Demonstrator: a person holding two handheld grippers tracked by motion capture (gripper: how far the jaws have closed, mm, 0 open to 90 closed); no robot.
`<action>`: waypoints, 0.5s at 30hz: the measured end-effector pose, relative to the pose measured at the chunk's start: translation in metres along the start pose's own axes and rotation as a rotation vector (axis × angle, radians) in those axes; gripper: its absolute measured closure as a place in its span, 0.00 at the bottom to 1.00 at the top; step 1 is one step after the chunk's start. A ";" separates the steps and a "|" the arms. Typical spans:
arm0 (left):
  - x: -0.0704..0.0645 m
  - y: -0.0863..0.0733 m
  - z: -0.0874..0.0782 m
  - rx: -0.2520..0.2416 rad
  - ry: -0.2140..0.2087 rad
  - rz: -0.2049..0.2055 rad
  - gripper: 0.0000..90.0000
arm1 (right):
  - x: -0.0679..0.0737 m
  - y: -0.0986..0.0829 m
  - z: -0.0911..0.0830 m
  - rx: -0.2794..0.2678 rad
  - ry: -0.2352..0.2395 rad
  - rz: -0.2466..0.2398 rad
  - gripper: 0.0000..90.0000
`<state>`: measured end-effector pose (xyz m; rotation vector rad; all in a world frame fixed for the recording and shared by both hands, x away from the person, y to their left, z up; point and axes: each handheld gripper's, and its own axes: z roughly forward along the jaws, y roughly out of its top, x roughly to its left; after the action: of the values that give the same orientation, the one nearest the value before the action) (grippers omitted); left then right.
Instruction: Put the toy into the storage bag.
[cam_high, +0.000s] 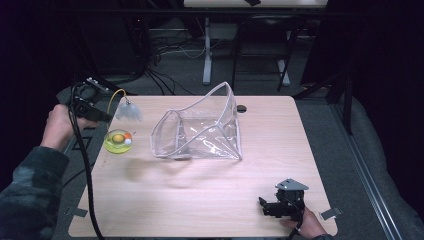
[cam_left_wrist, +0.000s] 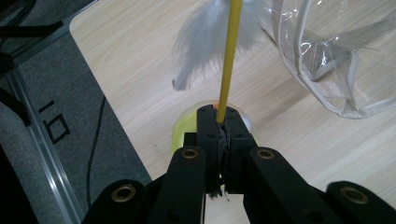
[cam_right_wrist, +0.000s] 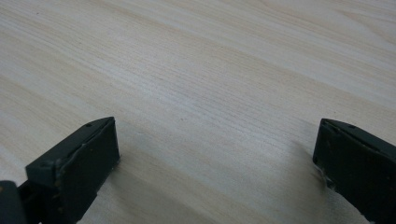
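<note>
A clear plastic pouch (cam_high: 200, 131) with white piping stands open in the middle of the wooden table (cam_high: 200, 200). My left gripper (cam_high: 102, 116) hovers at the table's left edge, shut on the thin yellow stick (cam_left_wrist: 229, 60) of a feather wand. The wand's white feather tuft (cam_high: 128, 111) hangs just left of the pouch (cam_left_wrist: 336, 56). Below the wand sits a yellow-green round toy (cam_high: 119, 141) with an orange and white ball inside. My right gripper (cam_high: 265, 206) rests low at the table's front right, open, its jaws wide apart over bare wood.
A black cable (cam_high: 82, 165) trails from the left gripper down the table's left side. Grey carpet (cam_left_wrist: 51, 140) lies beyond the left edge. Table legs and cables stand behind the table. A small dark hole (cam_high: 242, 108) marks the tabletop behind the pouch.
</note>
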<state>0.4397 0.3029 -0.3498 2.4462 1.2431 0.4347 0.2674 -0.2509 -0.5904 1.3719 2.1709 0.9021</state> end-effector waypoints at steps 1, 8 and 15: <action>0.001 0.002 0.000 0.001 0.001 0.000 0.98 | 0.000 0.000 0.000 0.000 -0.001 0.000 0.00; 0.003 0.012 -0.003 0.002 0.013 -0.001 0.98 | 0.000 0.000 0.000 -0.001 0.000 -0.001 0.00; 0.005 0.022 -0.007 -0.004 0.035 0.005 0.98 | 0.000 0.000 0.000 -0.004 0.001 -0.002 0.00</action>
<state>0.4552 0.2966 -0.3327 2.4493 1.2493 0.4829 0.2675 -0.2509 -0.5907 1.3675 2.1701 0.9056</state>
